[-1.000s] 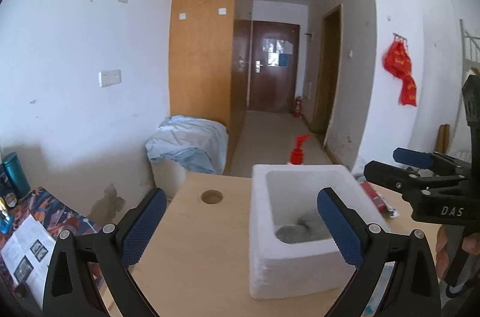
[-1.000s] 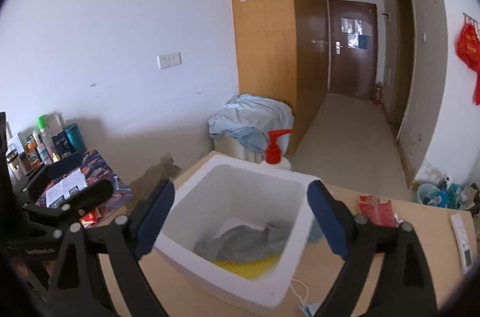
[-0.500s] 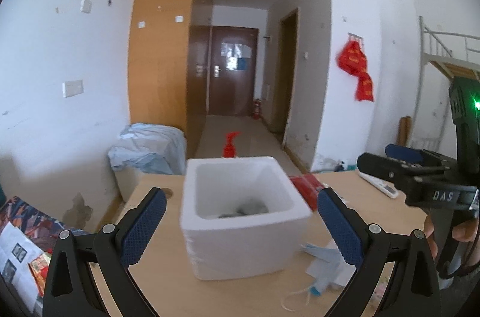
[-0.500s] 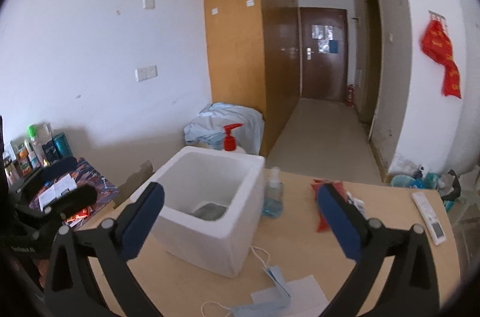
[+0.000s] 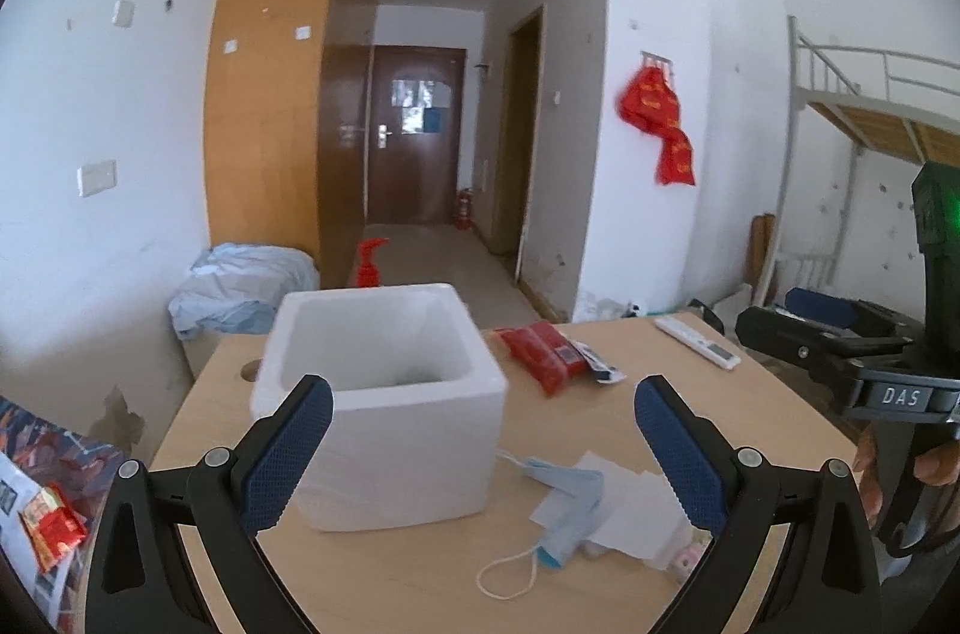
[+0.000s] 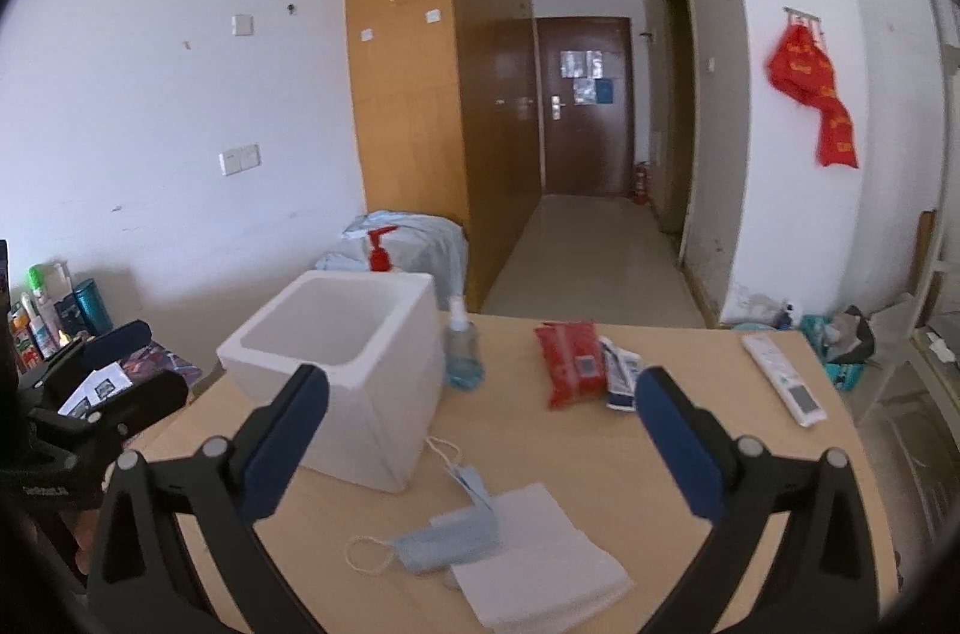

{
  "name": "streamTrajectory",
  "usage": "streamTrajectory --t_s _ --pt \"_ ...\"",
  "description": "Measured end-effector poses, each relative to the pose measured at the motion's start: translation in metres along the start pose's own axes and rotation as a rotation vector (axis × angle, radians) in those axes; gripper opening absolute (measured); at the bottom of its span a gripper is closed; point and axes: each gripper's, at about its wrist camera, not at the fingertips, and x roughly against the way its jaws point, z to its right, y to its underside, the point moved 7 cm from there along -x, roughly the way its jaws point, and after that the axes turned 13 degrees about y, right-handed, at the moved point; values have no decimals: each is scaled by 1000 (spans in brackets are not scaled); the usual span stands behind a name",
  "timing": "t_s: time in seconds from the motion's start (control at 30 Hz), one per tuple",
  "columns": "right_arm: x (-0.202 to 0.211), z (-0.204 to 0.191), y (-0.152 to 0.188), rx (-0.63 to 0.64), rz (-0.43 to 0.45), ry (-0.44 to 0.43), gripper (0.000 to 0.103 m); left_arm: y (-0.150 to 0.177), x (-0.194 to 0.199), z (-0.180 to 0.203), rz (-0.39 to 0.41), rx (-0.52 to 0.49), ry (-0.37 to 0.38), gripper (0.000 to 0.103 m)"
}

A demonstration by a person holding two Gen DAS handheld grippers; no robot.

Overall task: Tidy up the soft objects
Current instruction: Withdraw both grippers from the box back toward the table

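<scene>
Beside white foam box (image 6: 354,370), on table (image 6: 600,454): crumpled blue face mask (image 6: 444,550). Left gripper (image 5: 480,445), right gripper (image 6: 480,439) wide, empty.

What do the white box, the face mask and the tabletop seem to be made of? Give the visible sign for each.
Box: probably foam, matte white; thick walls, rounded rim.
Mask: likely thin non-woven fabric, pale blue, limp and creased, with a white ear loop.
Tabletop: looks like light wood or laminate, smooth with a faint sheen; which one is unclear.

Bright, even daylight; soft shadows; heavy fisheye warp w/ dark corners; slight blur.
</scene>
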Motion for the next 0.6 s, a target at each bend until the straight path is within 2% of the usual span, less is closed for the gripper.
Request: streamTrajectory --t_s 0.27,0.6 --pt "15 20 27 -25 -3 44 103 19 -13 19 -27 9 23 101" --pt "30 36 55 -41 31 107 103 44 -24 30 12 2 16 101"
